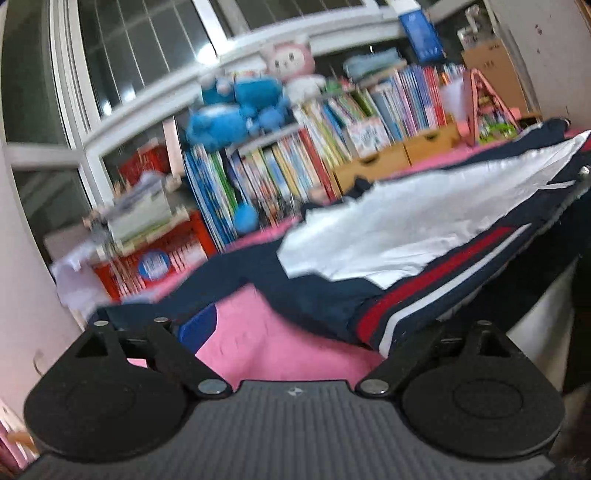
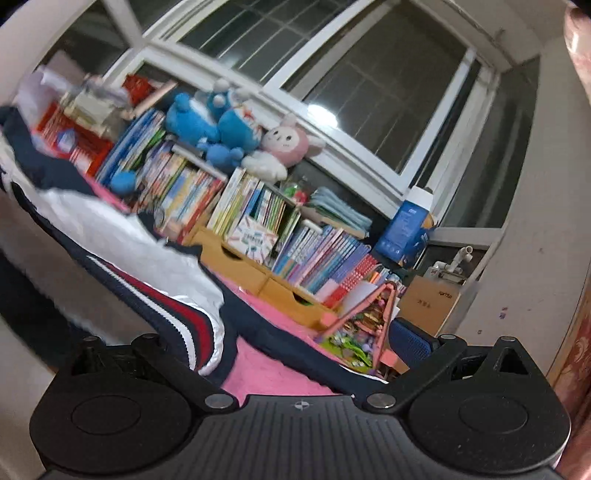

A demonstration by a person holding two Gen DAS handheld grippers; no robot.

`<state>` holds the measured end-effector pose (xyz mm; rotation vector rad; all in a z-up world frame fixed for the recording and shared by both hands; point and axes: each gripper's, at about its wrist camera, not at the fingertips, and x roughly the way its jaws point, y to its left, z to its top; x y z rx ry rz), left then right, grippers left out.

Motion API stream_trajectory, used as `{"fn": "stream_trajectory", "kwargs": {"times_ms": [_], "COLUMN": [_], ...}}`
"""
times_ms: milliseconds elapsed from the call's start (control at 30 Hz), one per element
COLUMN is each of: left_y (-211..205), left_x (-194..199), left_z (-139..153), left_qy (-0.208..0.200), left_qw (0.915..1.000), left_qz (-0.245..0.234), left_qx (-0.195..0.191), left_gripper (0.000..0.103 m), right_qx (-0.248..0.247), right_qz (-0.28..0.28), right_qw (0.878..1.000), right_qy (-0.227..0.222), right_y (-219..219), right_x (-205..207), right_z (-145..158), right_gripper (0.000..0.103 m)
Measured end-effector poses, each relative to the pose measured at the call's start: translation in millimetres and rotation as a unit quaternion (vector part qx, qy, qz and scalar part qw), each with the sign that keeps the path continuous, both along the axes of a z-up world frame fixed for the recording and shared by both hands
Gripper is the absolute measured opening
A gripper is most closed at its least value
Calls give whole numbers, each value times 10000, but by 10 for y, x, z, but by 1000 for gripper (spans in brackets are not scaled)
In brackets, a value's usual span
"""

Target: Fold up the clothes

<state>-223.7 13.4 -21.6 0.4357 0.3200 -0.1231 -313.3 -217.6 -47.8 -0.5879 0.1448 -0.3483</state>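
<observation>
A navy jacket (image 1: 406, 229) with a white panel and red and white stripes lies spread on the pink cloth-covered table (image 1: 266, 343). My left gripper (image 1: 291, 328) hovers over the near edge of the table, its jaws spread wide, nothing between them, the striped hem just ahead and to the right. In the right wrist view the jacket (image 2: 122, 236) stretches away to the left over the pink cloth (image 2: 273, 373). My right gripper (image 2: 299, 343) is open too, held level near the jacket's navy edge with nothing in it.
Behind the table stand rows of books (image 1: 295, 162), blue and pink plush toys (image 1: 240, 107), wooden drawers (image 1: 388, 162) and a pink stand (image 2: 369, 306). A blue box (image 2: 406, 225) sits by the window. A fingertip (image 2: 576, 33) shows at the top right.
</observation>
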Motion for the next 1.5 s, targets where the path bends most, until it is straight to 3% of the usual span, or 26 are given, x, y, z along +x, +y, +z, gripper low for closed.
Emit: {"fn": "stream_trajectory", "kwargs": {"times_ms": [100,233,367,467,600,700,867,1000,1167,1300,1367,1500], "left_y": [59,99,212,321,288,284,473,621,478,369,363,416], "left_x": [9,-63,-158,-99,18,22,-50,-11,21,8,14,-19], "left_z": [-139,-222,-28,-49,-302,-335,-156,-115,-102,-32,-11,45], "left_qy": [250,360,167,425,999,1147,1321,1752,1933,2001,2134,2408], "left_qw": [9995,9986,9996,9981,9933,9914,9869,9736,9710,9720,9697,9620], "left_qz": [63,91,198,339,493,484,132,183,457,413,501,633], "left_qx": [169,385,102,-294,-308,-412,-916,-1450,-1328,-1164,-1078,-1122], "left_gripper": [96,96,99,102,101,99,100,103,103,103,103,103], "right_qx": [-214,-724,-542,-409,-52,-80,519,1219,2133,2805,2907,3109], "right_qz": [122,162,228,325,439,595,1266,1761,2067,2163,2204,2420], "right_qw": [9984,9940,9972,9976,9865,9797,9646,9410,9312,9172,9126,8947], "right_qy": [512,810,456,457,1576,1914,2253,2619,2111,1826,1844,2107], "right_y": [-4,63,83,60,24,118,2,-249,-402,-272,-96,303], "right_x": [-40,-62,-175,-181,18,14,-67,-173,-253,87,360,958], "right_z": [-179,-360,-97,-34,-304,-427,-261,-45,306,532,547,439], "right_gripper": [103,103,103,103,103,103,103,103,103,103,98,74]}}
